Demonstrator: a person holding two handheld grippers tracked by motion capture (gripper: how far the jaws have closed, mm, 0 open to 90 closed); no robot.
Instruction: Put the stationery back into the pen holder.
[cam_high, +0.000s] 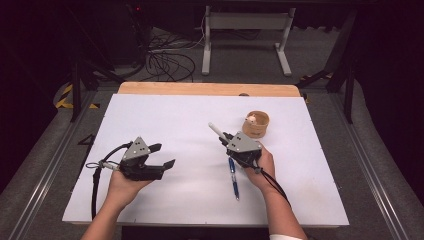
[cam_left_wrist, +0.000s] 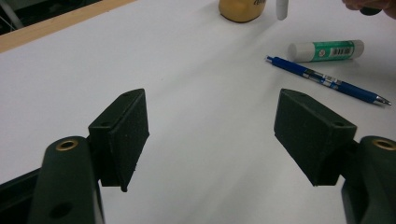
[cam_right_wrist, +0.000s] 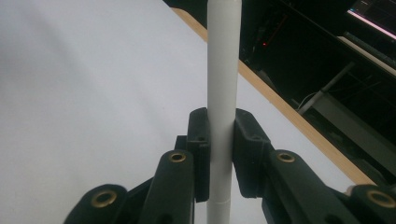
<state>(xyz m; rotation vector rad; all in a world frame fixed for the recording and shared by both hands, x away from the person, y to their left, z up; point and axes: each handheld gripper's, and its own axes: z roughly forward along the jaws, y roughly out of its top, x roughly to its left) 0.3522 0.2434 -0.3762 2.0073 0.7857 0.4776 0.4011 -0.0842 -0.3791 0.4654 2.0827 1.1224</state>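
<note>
A slim white pen (cam_right_wrist: 223, 93) stood clamped between the right tool's (cam_high: 226, 138) jaws, tilted toward the far left.

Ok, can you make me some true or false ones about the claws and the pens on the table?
1. The right claw is shut on the white pen. True.
2. The left claw is holding the blue pen. False: it is open and holds nothing; the blue pen lies on the white table.
3. The glue stick stands upright. False: it lies on its side beside the blue pen.
4. A small wooden cup sits on the table beyond the right claw. True.
5. The white pen is inside the cup. False: it is gripped in the right claw.
</note>
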